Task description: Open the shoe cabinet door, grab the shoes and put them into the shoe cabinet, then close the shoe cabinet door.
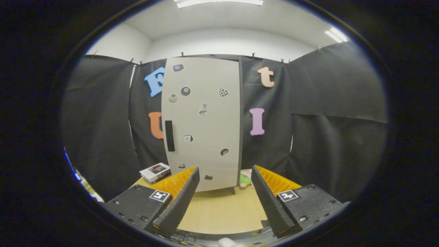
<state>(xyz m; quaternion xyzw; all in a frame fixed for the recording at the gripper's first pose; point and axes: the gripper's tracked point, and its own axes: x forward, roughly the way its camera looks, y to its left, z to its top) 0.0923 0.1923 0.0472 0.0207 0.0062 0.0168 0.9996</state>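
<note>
table [219, 209]: light wood top, lower centre of frame, bare patch between the fingers
shoe cabinet [202, 123]: upright on table, centre frame, pale door shut, dark handle on its left side
box [155, 172]: flat, on table's left corner, just left of cabinet base
pink-green item [245, 179]: on table, right of cabinet base, partly hidden; can't tell what it is
gripper [224, 190]: fingers spread apart, nothing between

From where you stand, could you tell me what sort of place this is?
Probably a staged recording booth: black cloth walls surround a wooden table bearing a closed shoe cabinet, ahead of the open gripper.
</note>
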